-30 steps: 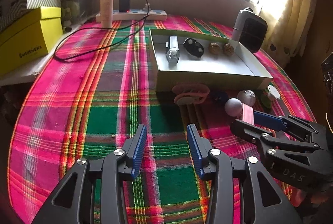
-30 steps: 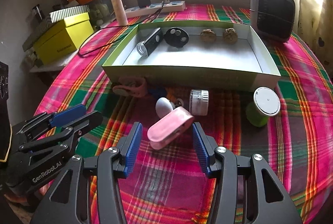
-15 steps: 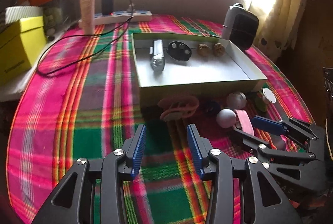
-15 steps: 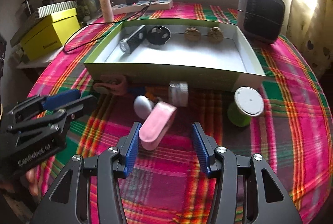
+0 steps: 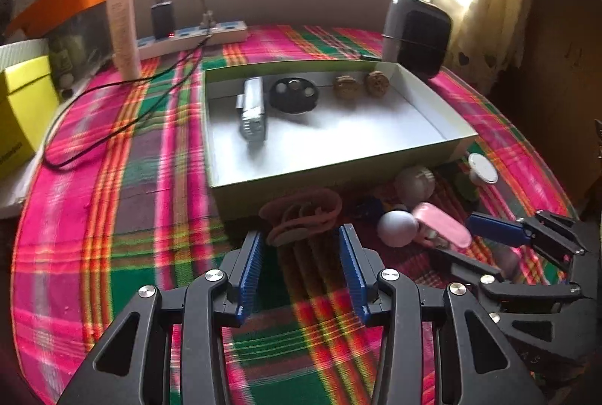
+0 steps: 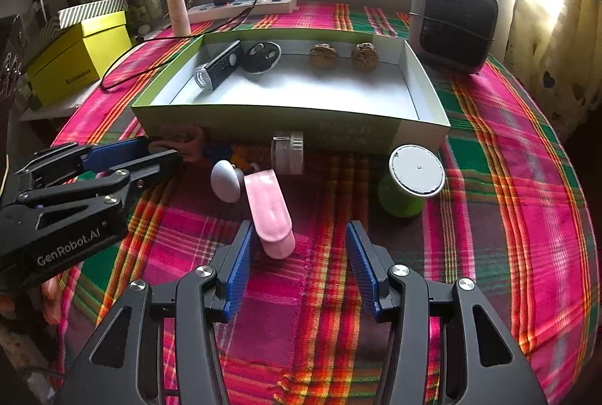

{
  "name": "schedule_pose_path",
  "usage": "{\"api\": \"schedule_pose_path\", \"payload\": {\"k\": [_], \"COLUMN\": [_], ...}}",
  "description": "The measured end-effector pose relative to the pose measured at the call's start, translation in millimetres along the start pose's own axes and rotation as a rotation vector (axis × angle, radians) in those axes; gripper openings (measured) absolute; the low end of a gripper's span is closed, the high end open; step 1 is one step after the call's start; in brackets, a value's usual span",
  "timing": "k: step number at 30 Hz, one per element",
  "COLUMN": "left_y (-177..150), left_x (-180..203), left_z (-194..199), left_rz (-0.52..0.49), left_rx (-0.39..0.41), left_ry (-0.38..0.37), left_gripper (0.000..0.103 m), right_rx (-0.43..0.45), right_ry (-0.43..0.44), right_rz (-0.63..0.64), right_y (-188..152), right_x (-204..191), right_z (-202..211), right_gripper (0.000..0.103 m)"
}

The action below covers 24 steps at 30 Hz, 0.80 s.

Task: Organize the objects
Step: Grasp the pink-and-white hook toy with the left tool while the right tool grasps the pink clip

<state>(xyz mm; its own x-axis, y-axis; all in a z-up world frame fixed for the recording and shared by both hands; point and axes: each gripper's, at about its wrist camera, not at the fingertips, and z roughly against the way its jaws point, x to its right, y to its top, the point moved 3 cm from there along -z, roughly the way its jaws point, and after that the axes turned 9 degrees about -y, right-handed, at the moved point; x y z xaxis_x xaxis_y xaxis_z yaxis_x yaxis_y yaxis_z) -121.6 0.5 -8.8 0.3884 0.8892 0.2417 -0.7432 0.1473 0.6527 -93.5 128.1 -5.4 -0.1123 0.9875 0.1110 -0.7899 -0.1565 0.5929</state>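
The right gripper (image 6: pixel 297 264) stands with its jaws apart and holds nothing. The near end of the pink clip (image 6: pixel 269 213) lies just between the blue pads, closer to the left pad (image 6: pixel 239 273), but no pad presses on it. The clip rests on the plaid cloth (image 6: pixel 508 179) at the centre of the right wrist view and points away toward the box.

The left gripper (image 5: pixel 301 269) is also apart and empty. Just in front of its tips, at the centre of the left wrist view, lies a tangle of pink rubber bands (image 5: pixel 304 216), touching or almost touching the near wall of the box (image 5: pixel 376 171).

Other loose things wait on the cloth before this wall: a white egg-shaped thing (image 6: pixel 225 181) beside the clip, a small white jar (image 6: pixel 289 153) on its side, and a green spool (image 6: pixel 408 184) with a white top more to the right. Inside the box, along the far side, a flashlight (image 6: pixel 216 68), a black round thing (image 6: pixel 260 57) and two walnuts (image 6: pixel 323 55) are already in place.

I judge that the step in hand is the approach for picking: some things are in the box, several are not yet. For the right gripper the next move calls for going a little forward and centring, so that both pads meet the flat sides of the clip, then closing. The clip lies at an angle, so it could turn or slip out if only one pad touches first. The bands are flat and soft; the left gripper probably must go low to catch them.
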Motion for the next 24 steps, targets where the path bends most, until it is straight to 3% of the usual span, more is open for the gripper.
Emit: {"api": "schedule_pose_path", "payload": {"k": [14,20,24], "left_y": [-7.7,-2.3,3.6], "left_x": [21.1,8.8,2.8], "left_z": [10.1,22.1,13.6], "left_rz": [-0.009,-0.016,-0.03], "left_rx": [-0.027,0.013,-0.004], "left_ry": [-0.153,-0.09,-0.058], "left_gripper": [0.039,0.039,0.039], "right_rx": [0.003,0.019,0.03], "right_ry": [-0.011,0.051,0.074], "right_rz": [0.009,0.068,0.094], "right_y": [0.0,0.1,2.4], "right_x": [5.9,2.0,0.2], "right_z": [-2.3,-1.5,-3.8], "right_gripper": [0.05,0.05,0.05]}}
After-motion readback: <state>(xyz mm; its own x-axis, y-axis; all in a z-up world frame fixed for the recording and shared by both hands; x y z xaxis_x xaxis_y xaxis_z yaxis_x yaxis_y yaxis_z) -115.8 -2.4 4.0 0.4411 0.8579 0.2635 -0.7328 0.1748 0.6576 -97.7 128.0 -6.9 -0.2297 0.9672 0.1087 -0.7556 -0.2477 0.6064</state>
